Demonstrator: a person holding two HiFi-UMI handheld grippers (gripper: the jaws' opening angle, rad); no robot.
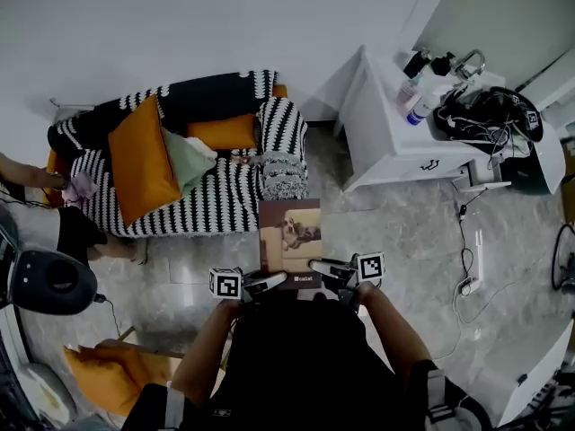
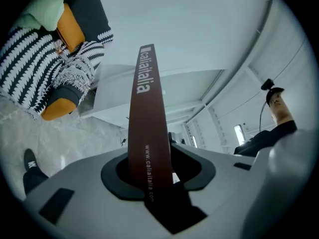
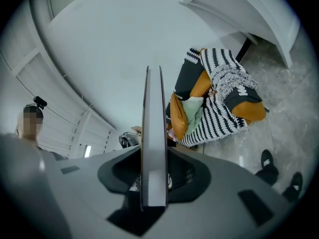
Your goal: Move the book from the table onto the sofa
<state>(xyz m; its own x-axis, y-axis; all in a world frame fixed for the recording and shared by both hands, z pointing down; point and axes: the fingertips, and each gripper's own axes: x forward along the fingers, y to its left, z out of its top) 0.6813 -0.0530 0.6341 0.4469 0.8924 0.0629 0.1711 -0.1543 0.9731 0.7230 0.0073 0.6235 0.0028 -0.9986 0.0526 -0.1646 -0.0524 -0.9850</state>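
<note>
Brown picture-cover book (image 1: 289, 236) sits clamped flat in my 2 tools, left tool (image 1: 272, 280) on spine, right tool (image 1: 319, 267) on page edge, near black-white striped sofa (image 1: 220, 206).

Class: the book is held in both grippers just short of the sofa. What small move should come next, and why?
Probably carry it a little forward, until it is above the sofa. The book, clamped at its near edge by the left gripper and right gripper, hangs over the floor, just short of it.
</note>
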